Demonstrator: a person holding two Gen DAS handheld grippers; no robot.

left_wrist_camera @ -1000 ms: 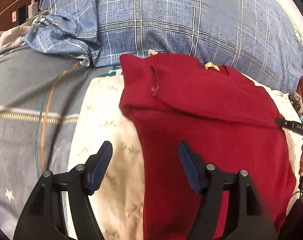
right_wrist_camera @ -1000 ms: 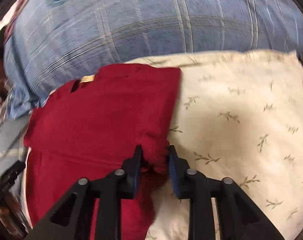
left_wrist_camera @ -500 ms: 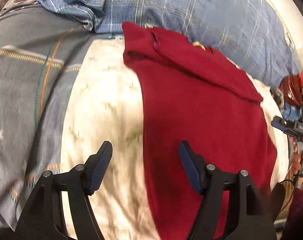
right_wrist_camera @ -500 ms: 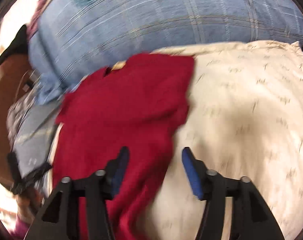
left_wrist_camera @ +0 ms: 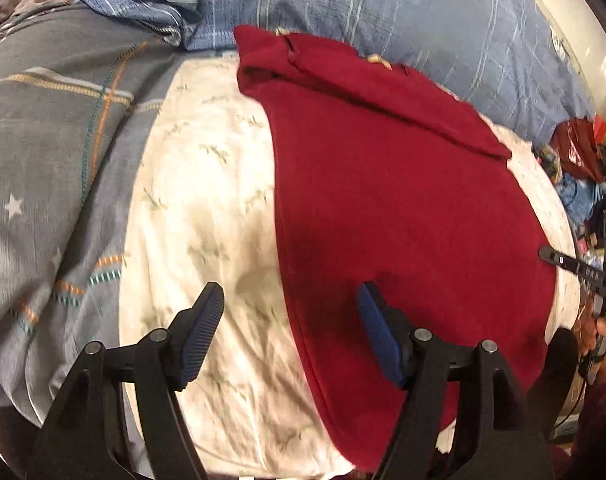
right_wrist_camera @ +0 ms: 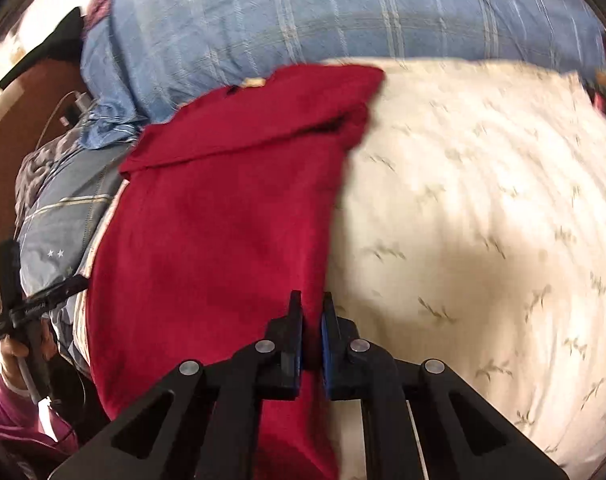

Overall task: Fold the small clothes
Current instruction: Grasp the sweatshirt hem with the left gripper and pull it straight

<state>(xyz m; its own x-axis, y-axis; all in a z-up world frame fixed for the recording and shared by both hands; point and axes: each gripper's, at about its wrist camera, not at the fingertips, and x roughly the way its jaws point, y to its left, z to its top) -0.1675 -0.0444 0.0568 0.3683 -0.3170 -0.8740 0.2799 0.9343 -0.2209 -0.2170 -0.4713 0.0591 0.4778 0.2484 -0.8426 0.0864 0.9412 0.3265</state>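
A dark red garment (left_wrist_camera: 403,208) lies flat on a cream leaf-print sheet (left_wrist_camera: 207,208), with its top part folded down across it. My left gripper (left_wrist_camera: 289,296) is open and straddles the garment's left edge near the hem. One of its fingers is over the red cloth and the other over the sheet. In the right wrist view the red garment (right_wrist_camera: 223,232) fills the left half. There my right gripper (right_wrist_camera: 311,304) is closing on the garment's right edge, with red cloth pinched between the pads.
A blue plaid pillow (left_wrist_camera: 383,8) lies behind the garment's top. A grey striped quilt (left_wrist_camera: 43,140) borders the sheet on the left. Bare cream sheet (right_wrist_camera: 483,220) spreads to the garment's right. A person's hand (right_wrist_camera: 11,350) shows at the left edge, and clutter (left_wrist_camera: 579,148) sits at the far right.
My right gripper let go of the folded part, opened, drew back along the right edge and closed again lower down. My left gripper slid back along the left edge, still open.
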